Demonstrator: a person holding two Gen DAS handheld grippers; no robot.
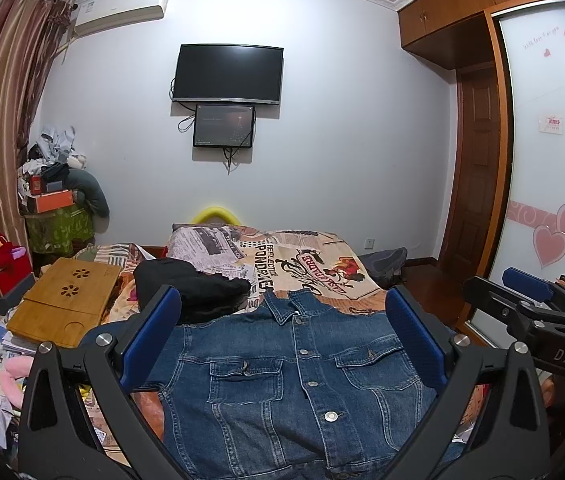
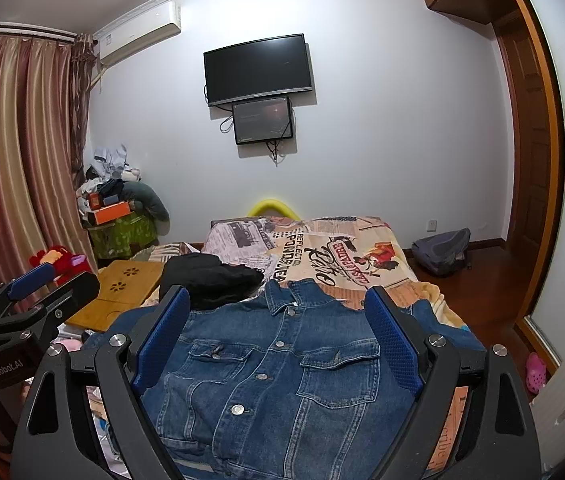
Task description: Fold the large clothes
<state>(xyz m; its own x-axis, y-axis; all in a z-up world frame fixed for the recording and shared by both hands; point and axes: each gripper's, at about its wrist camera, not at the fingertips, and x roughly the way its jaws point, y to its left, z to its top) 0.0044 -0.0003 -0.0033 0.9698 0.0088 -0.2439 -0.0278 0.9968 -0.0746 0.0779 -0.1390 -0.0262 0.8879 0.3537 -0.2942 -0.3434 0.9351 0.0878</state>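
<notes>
A blue denim jacket (image 1: 298, 376) lies flat, front up and buttoned, on the bed, collar toward the far end; it also shows in the right wrist view (image 2: 278, 372). My left gripper (image 1: 282, 300) is open and empty, held above the jacket's chest. My right gripper (image 2: 276, 300) is open and empty above the same jacket; it shows in the left wrist view at the right edge (image 1: 530, 292). The left gripper shows at the left of the right wrist view (image 2: 50, 280).
A black garment (image 1: 190, 288) lies on the printed bedspread (image 1: 314, 264) beyond the jacket's left shoulder. A bamboo lap table (image 1: 66, 300) sits left of the bed amid clutter. A grey backpack (image 2: 442, 256) lies on the wooden floor at the right, near the wardrobe (image 1: 554, 140).
</notes>
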